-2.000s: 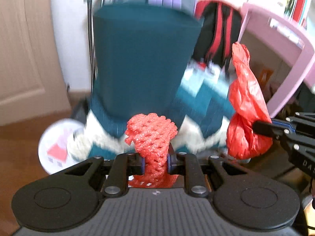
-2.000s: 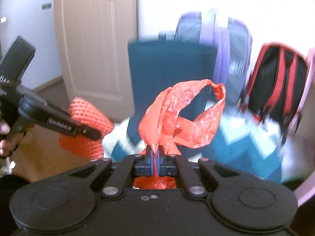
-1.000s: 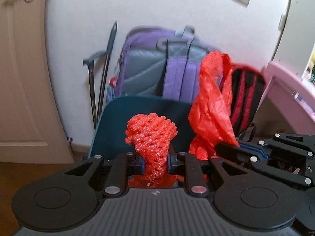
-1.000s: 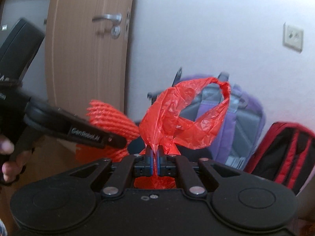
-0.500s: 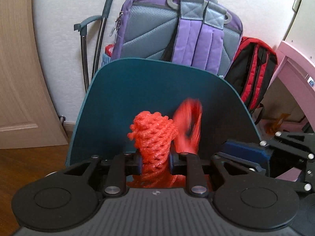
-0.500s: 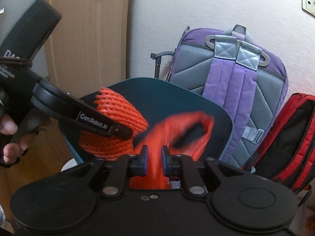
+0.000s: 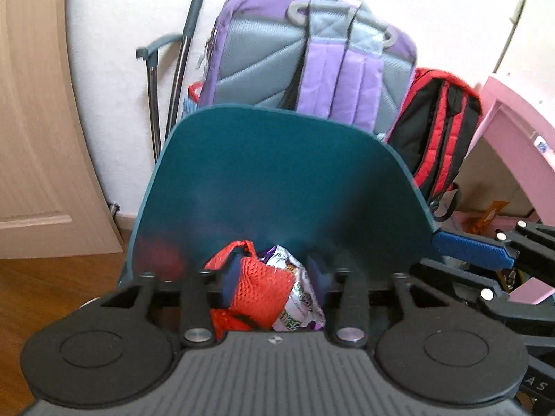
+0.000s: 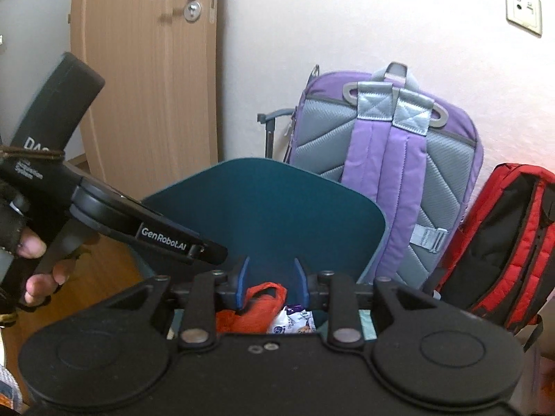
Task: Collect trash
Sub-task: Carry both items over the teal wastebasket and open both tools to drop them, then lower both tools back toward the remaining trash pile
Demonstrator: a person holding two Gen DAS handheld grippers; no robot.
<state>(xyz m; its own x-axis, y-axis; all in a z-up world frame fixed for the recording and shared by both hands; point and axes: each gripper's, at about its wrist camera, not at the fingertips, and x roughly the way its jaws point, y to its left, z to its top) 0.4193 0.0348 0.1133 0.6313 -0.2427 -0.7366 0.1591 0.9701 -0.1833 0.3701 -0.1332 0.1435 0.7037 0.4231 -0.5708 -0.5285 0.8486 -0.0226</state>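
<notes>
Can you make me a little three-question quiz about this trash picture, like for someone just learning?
1. True or false: the left gripper is squeezing the orange-red foam fruit net.
2. Which bag stands right behind the raised dark teal bin lid? A) the purple and grey backpack B) a yellow suitcase C) a green sack
3. Fill in: beside the net in the bin lies a crinkly purple and white ______ wrapper.

Key
1. False. Its jaws are spread wide and the net lies loose below them; the right gripper is open too.
2. A. The black and red backpack sits farther to the right.
3. Snack.
</notes>
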